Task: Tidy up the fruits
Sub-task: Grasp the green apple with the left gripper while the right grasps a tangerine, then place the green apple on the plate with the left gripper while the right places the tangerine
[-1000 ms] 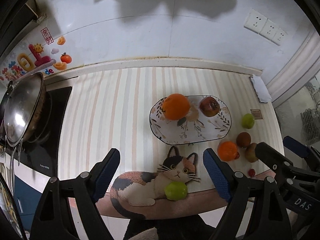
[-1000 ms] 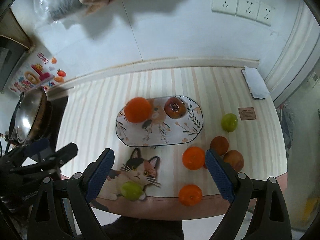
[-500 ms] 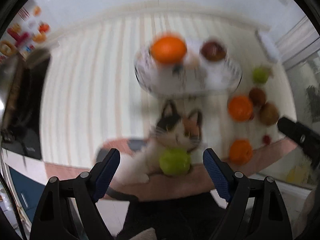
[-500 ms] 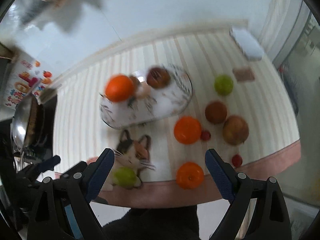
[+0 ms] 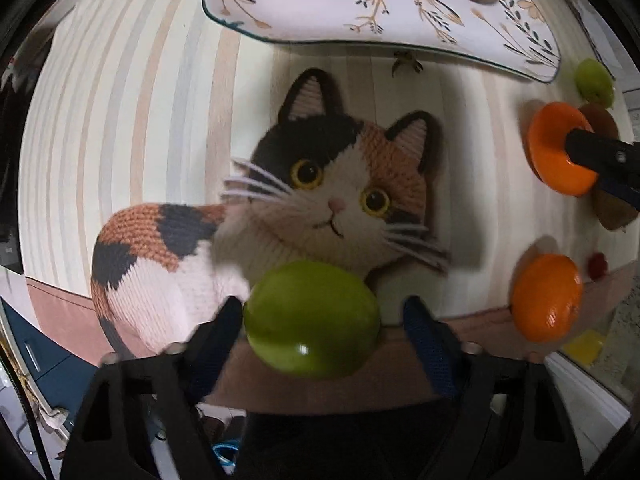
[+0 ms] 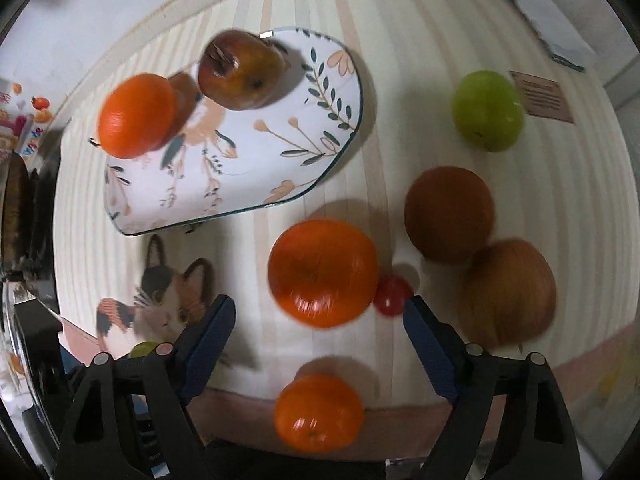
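Observation:
My left gripper [image 5: 322, 312] is open, its fingers on either side of a green fruit [image 5: 312, 320] that lies on a knitted cat mat [image 5: 256, 216] at the table's front edge. My right gripper [image 6: 320, 316] is open around an orange [image 6: 323, 272], with a second orange [image 6: 318, 412] just below, close to the front edge. A floral oval plate [image 6: 272, 152] holds an orange [image 6: 136, 116] and a dark red fruit [image 6: 242, 70]; its near rim shows in the left wrist view [image 5: 360, 20].
Right of the plate lie a green fruit [image 6: 488, 110], two brown fruits [image 6: 450, 214] [image 6: 510, 292] and a small red fruit [image 6: 392, 294]. A pan [image 6: 16, 208] stands at far left. A folded cloth [image 6: 544, 28] and a brown card [image 6: 542, 96] lie at back right.
Both grippers have dropped down close to the table. The left one now straddles the green fruit on the cat mat; the right one now straddles the orange.

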`<move>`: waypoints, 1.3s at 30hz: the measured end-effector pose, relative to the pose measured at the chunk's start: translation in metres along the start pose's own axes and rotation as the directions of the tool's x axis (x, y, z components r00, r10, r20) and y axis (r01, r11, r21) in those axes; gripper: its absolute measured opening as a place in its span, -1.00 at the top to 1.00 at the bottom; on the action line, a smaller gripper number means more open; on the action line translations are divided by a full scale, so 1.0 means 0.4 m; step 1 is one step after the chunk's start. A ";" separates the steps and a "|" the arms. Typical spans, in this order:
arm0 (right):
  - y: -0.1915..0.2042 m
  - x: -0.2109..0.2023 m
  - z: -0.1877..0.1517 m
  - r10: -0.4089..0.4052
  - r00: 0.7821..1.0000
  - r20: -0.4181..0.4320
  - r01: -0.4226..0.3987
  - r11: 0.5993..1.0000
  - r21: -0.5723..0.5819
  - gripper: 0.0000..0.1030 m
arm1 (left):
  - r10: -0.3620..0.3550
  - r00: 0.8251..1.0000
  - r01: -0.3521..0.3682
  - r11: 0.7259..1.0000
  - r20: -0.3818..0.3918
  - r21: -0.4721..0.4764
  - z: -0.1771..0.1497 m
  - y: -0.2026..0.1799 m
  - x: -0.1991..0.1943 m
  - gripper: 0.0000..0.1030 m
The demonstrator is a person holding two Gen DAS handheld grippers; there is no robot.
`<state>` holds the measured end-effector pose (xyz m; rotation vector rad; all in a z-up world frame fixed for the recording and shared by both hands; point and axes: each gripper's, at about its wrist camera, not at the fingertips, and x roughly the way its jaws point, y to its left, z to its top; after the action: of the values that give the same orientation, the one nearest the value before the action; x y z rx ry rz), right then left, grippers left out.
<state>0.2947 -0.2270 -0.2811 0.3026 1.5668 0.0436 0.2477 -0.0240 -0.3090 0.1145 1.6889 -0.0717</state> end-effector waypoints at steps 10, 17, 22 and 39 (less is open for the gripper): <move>0.045 0.060 0.039 -0.055 0.998 -0.036 0.050 0.990 -0.130 -0.34 | 0.064 0.996 -0.062 0.998 0.069 -0.033 -0.001 0.013 -0.016 -0.18; 0.102 0.083 -0.013 -0.004 0.997 -0.080 -0.012 0.980 -0.200 -0.36 | 0.029 0.997 -0.023 0.997 0.075 -0.076 0.016 0.075 -0.028 -0.18; 0.113 0.097 -0.017 -0.018 0.995 -0.103 -0.002 0.982 -0.187 -0.36 | 0.027 0.998 -0.024 0.998 0.057 -0.049 0.028 0.056 -0.025 -0.18; 0.144 0.014 -0.032 0.042 0.999 -0.017 -0.044 0.987 -0.157 -0.33 | -0.095 0.977 0.104 0.994 0.192 -0.038 0.139 0.036 -0.242 -0.17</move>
<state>0.2917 -0.1685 -0.2737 0.2124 1.5602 0.2024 0.3156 -0.0194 -0.2192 -0.0126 1.5037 -0.1135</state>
